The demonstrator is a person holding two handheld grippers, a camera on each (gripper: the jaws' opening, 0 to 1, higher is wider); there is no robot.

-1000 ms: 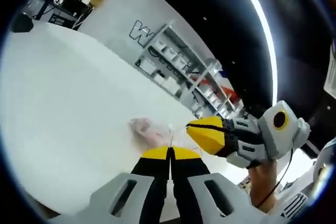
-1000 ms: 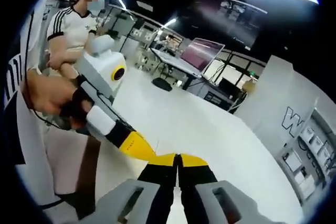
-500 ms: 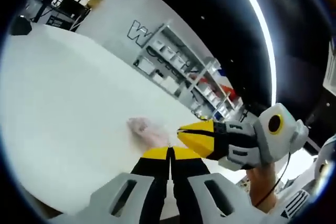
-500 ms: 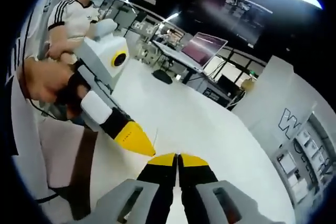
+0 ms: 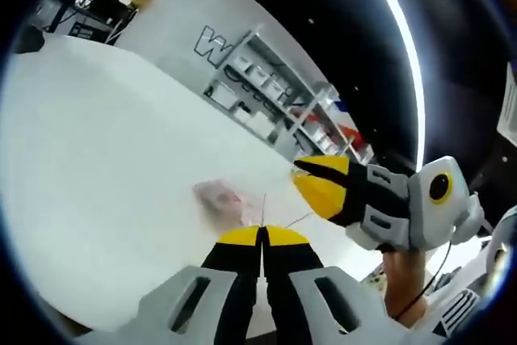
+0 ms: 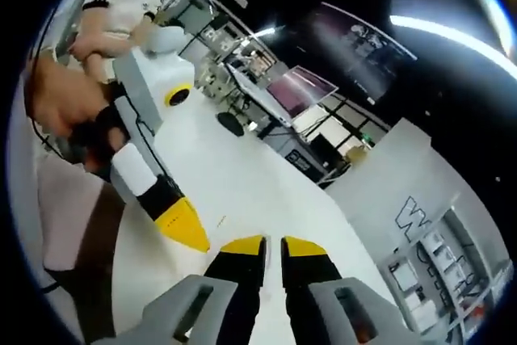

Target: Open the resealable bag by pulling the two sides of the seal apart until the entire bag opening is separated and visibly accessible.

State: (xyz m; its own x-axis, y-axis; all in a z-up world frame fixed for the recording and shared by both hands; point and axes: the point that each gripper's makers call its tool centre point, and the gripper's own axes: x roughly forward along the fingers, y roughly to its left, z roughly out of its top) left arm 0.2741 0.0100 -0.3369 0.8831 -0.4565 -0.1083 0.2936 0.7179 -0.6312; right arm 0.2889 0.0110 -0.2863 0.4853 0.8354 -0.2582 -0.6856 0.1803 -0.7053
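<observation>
The left gripper (image 5: 262,234) is clenched on a thin clear edge of the bag (image 5: 220,197), a crumpled, see-through pouch with something pinkish inside, lying just beyond the yellow tips on the smooth white table (image 5: 97,143). The right gripper (image 6: 274,243) has its jaws slightly parted, with nothing visible between them. Judging by this, the seal is not yet pulled fully apart.
</observation>
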